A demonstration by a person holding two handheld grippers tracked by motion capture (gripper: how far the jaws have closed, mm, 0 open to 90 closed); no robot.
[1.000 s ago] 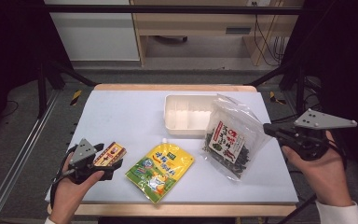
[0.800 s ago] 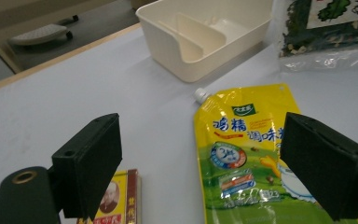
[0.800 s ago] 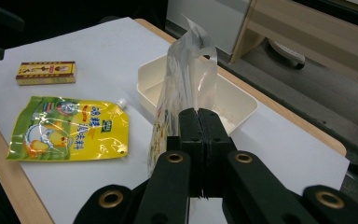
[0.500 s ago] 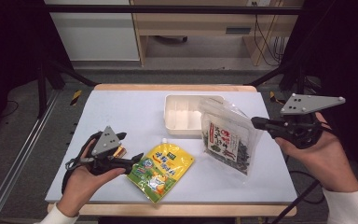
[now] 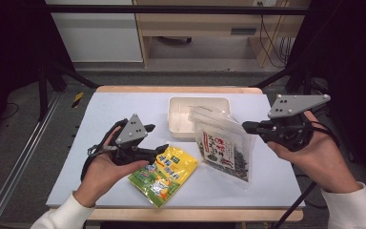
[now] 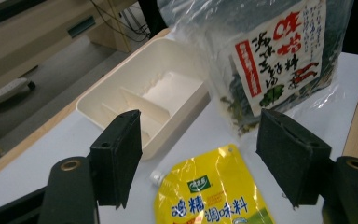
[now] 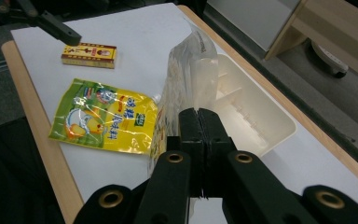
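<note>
My right gripper (image 5: 246, 127) (image 7: 198, 113) is shut on the clear top edge of a seaweed bag (image 5: 224, 149) (image 6: 279, 56) (image 7: 191, 70). The bag hangs upright beside the white divided tray (image 5: 174, 119) (image 6: 121, 70) (image 7: 279, 133). My left gripper (image 5: 158, 138) (image 6: 200, 122) hovers over the table, jaws pointing at the yellow seasoning pouch (image 5: 164, 174) (image 6: 209, 198) (image 7: 105, 116). Its jaws have just been closing, stand apart, and have nothing between them. A small yellow-and-red box (image 7: 88, 55) lies on the table under the left gripper's jaw tip.
The white table mat (image 5: 114, 109) has a wooden edge at the front and back. Black frame rails stand at the far left and right. A wooden cabinet is on the floor beyond the table.
Both hands rose. The left gripper moved right, off the small box toward the yellow pouch, jaws narrowing. The right gripper lifted the seaweed bag from lying flat to hanging upright.
</note>
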